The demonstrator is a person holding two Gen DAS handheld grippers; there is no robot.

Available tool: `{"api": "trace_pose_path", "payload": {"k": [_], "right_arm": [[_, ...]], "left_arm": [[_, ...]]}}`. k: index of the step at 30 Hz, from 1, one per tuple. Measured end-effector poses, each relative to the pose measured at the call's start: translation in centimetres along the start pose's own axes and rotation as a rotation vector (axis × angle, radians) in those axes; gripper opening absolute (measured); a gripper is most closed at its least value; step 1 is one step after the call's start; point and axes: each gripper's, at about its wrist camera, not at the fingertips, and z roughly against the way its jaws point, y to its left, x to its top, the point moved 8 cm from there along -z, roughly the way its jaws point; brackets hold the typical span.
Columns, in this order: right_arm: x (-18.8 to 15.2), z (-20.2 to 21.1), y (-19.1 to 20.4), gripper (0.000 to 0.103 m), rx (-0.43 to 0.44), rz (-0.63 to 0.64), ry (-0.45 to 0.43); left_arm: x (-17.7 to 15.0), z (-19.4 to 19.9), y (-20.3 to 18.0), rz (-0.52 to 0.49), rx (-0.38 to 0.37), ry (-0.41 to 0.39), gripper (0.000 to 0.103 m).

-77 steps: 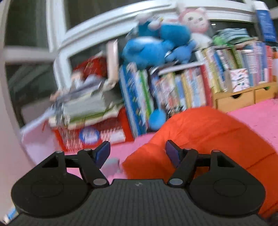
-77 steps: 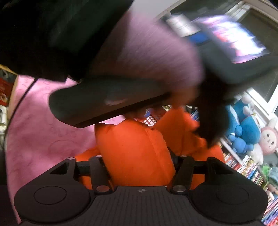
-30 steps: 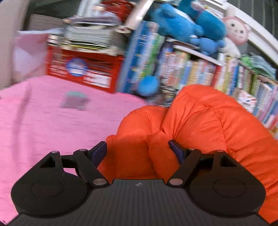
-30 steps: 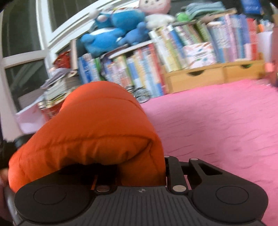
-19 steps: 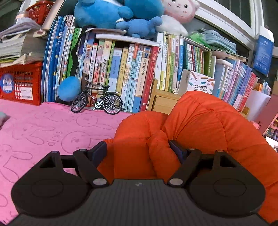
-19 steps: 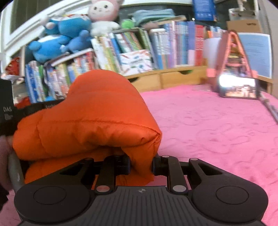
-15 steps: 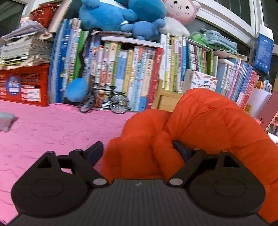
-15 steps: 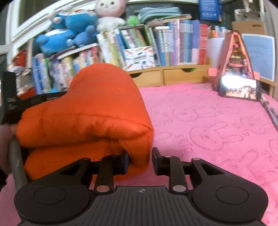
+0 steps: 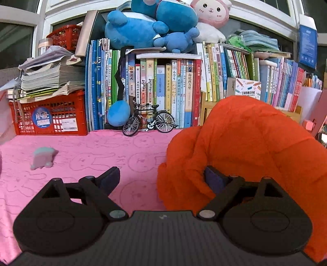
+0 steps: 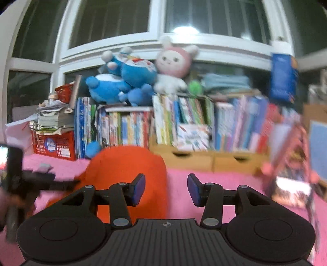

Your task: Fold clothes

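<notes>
Pink cloth printed with rabbit outlines (image 9: 126,155) covers the bench in the left wrist view, and behind it stands a long row of upright books (image 9: 163,90) with blue plush toys (image 9: 147,26) and a pink-and-white plush rabbit (image 9: 212,18) piled on top. At the left a red crate (image 9: 51,116) carries a stack of papers, a small model bicycle (image 9: 149,120) stands in front of the books, and a small pale toy (image 9: 41,157) lies alone on the cloth. The left claw (image 9: 163,178) is spread wide: its left pad sits over bare pink cloth, while its right pad (image 9: 212,180) is tucked against a fold of the puffy orange jacket (image 9: 245,143), which is bundled on the bench at the right and is not pinched. From the right wrist view, which is blurred, dark window panes rise above the same books (image 10: 204,120) and plush toys (image 10: 122,81), with wooden drawers (image 10: 214,159) below the shelf. The right claw (image 10: 166,189) is opening with nothing between its pads; only the pink cloth (image 10: 179,202) shows in the gap. The orange jacket (image 10: 126,165) lies just behind and left of its left pad. At the far left edge the other gripper's dark body (image 10: 26,182) shows, held by a hand that is too blurred to make out.
</notes>
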Motion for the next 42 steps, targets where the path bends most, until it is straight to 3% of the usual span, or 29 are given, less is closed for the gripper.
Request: {"api": "trace_pose_path", "payload": {"k": [3, 7, 13, 20, 27, 42], "right_arm": [[2.7, -4.4, 2.0, 0.033, 0.062, 0.022, 0.057], [4.2, -10.1, 4.9, 0.032, 0.075, 0.096, 0.157], [0.8, -15.8, 7.5, 0.033, 0.091, 0.151, 0.260], [-2.5, -17.4, 7.3, 0.034, 0.071, 0.233, 0.286], [-4.9, -18.9, 6.7, 0.034, 0.087, 0.225, 0.306], [-6.5, -19.8, 6.0, 0.034, 0.097, 0.180, 0.288]], "left_arm": [[-0.2, -0.2, -0.2, -0.008, 0.014, 0.039, 0.091], [-0.6, -0.4, -0.1, 0.010, 0.019, 0.066, 0.091], [-1.5, -1.1, 0.1, 0.024, 0.016, 0.085, 0.093], [-2.6, -1.9, -0.2, 0.015, 0.005, 0.090, 0.093], [-3.3, -2.7, -0.2, 0.026, -0.004, 0.136, 0.094], [-4.0, -3.3, -0.7, 0.009, 0.026, 0.187, 0.095]]}}
